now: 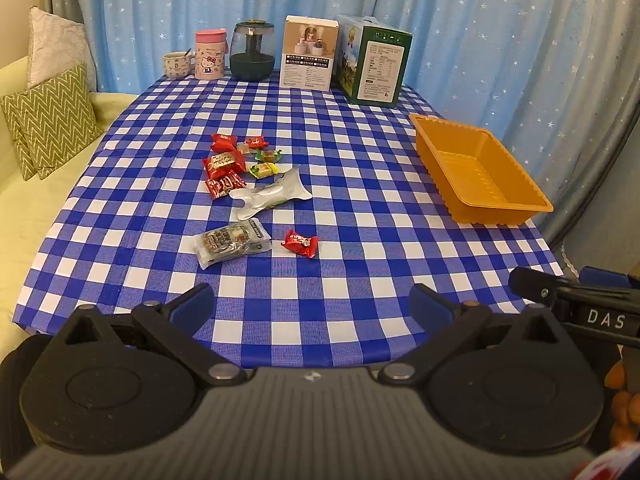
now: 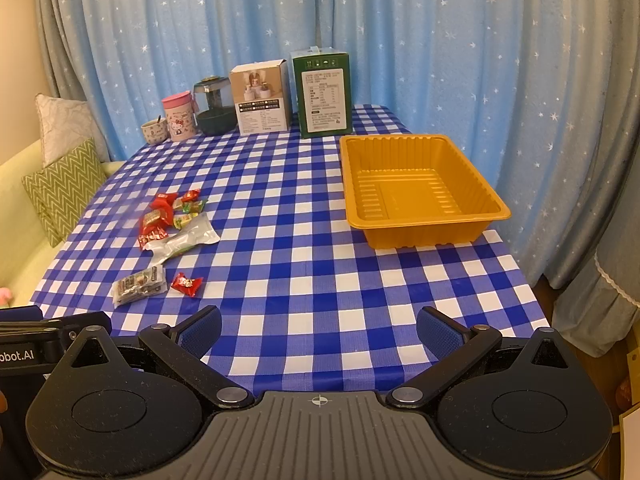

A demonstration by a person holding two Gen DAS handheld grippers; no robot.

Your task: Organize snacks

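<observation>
both the left gripper (image 1: 312,306) and right gripper (image 2: 319,330) are held wide apart, nothing between them, above the near table edge. the snacks (image 1: 244,184) (perhaps ten packets) are scattered left of the orange tray (image 2: 420,216), which sits bare.

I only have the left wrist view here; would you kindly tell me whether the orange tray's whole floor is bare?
Observer: Yes. The right wrist view looks down into the orange tray, and its ribbed floor holds nothing.
Operator: Thank you. Is the right gripper open?
Observer: It is. The right gripper has its jaws wide apart, with nothing between them.
</observation>
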